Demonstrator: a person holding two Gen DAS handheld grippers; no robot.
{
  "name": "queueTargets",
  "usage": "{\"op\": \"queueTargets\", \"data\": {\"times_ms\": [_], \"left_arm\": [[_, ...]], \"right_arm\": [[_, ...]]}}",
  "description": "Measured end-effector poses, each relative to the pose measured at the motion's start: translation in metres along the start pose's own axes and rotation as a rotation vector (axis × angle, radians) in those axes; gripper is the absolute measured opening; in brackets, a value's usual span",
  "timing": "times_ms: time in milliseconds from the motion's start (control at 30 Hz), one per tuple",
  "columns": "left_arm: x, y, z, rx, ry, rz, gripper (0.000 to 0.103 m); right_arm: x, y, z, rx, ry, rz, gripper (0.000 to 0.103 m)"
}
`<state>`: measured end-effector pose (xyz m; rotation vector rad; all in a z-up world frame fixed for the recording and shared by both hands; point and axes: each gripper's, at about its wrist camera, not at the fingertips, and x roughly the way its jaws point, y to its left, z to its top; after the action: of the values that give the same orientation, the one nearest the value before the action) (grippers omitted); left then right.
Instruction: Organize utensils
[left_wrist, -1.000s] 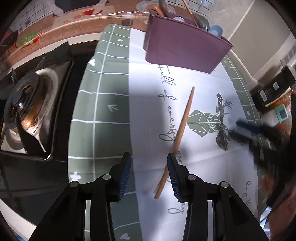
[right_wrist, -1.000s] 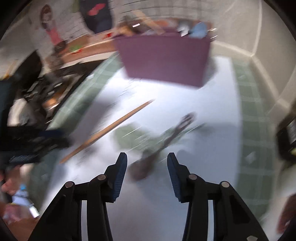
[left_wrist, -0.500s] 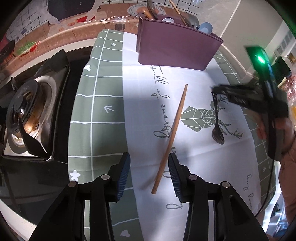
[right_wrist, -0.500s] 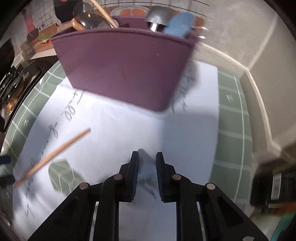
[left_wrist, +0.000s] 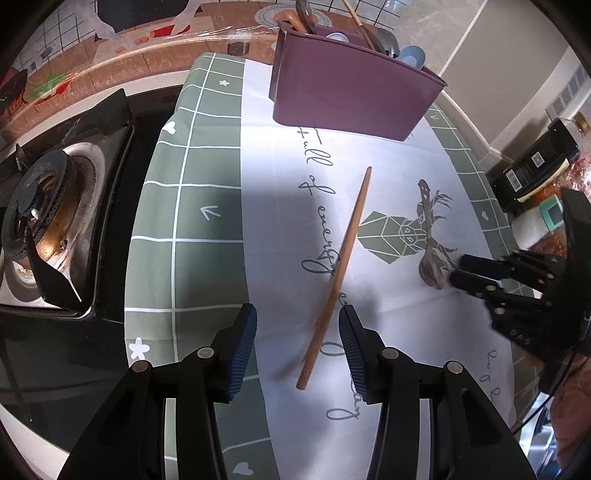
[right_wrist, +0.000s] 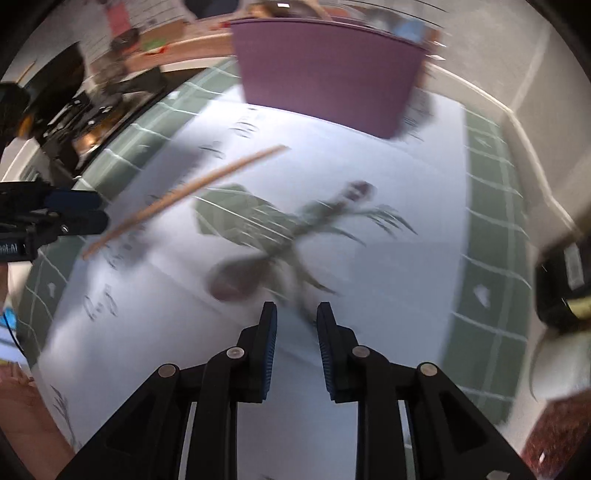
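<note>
A long wooden stick (left_wrist: 341, 266) lies on the white and green cloth (left_wrist: 184, 221). My left gripper (left_wrist: 298, 334) is open, its fingers either side of the stick's near end, just above the cloth. A dark metal spoon (left_wrist: 428, 251) lies to the right on the deer print. My right gripper (left_wrist: 458, 267) sits beside the spoon's bowl. In the blurred right wrist view the right gripper (right_wrist: 295, 326) is open with a narrow gap and empty, the spoon (right_wrist: 280, 247) just ahead, the stick (right_wrist: 192, 195) to the left. A purple utensil holder (left_wrist: 351, 92) with several utensils stands at the back.
A gas stove (left_wrist: 48, 214) lies left of the cloth. A dark box (left_wrist: 535, 166) and small packets sit at the right edge by the wall. The tiled backsplash runs behind the holder.
The right gripper has come back down from near the holder to the spoon's bowl, and its jaws have opened a little. The left gripper has barely moved over the stick.
</note>
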<state>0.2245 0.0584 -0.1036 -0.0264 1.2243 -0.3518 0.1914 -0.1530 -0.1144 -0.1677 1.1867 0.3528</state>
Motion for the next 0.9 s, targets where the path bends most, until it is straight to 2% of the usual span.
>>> {"op": "queueTargets", "data": {"times_ms": [67, 167, 233, 300, 333, 367, 433, 533, 667, 733, 800, 900], "left_arm": [[-0.002, 0.002, -0.001, -0.009, -0.003, 0.006, 0.049], [-0.005, 0.007, -0.002, -0.032, -0.003, 0.019, 0.049], [-0.009, 0.009, -0.004, -0.042, -0.012, 0.02, 0.05], [-0.012, 0.01, -0.005, -0.05, -0.018, 0.021, 0.05], [-0.013, 0.011, -0.005, -0.053, -0.019, 0.022, 0.05], [-0.013, 0.012, -0.006, -0.057, -0.02, 0.026, 0.05], [-0.013, 0.014, -0.006, -0.061, -0.02, 0.027, 0.05], [-0.012, 0.018, -0.006, -0.073, -0.024, 0.028, 0.05], [-0.01, 0.025, 0.0, -0.103, -0.034, 0.025, 0.05], [-0.009, 0.026, 0.001, -0.111, -0.039, 0.02, 0.05], [-0.007, 0.026, 0.003, -0.12, -0.038, 0.015, 0.05], [-0.004, 0.026, 0.004, -0.119, -0.031, 0.012, 0.05]], "right_arm": [[0.008, 0.01, 0.015, -0.006, -0.023, 0.008, 0.026], [0.023, 0.019, 0.05, -0.061, -0.065, -0.066, 0.028], [0.021, 0.009, 0.071, -0.043, -0.107, -0.083, 0.028], [0.026, -0.01, 0.089, -0.009, -0.107, -0.1, 0.028], [0.031, -0.021, 0.097, 0.013, -0.092, -0.114, 0.024], [0.037, -0.032, 0.104, 0.033, -0.074, -0.128, 0.014], [0.046, -0.044, 0.108, 0.037, -0.038, -0.139, 0.011], [0.043, -0.045, 0.102, 0.028, -0.025, -0.13, 0.011], [0.029, -0.035, 0.072, -0.002, 0.001, -0.137, 0.011], [0.021, -0.032, 0.055, 0.022, 0.023, -0.111, 0.011], [0.012, -0.028, 0.039, 0.056, 0.047, -0.059, 0.015], [-0.001, -0.005, 0.019, -0.006, 0.086, 0.083, 0.016]]}}
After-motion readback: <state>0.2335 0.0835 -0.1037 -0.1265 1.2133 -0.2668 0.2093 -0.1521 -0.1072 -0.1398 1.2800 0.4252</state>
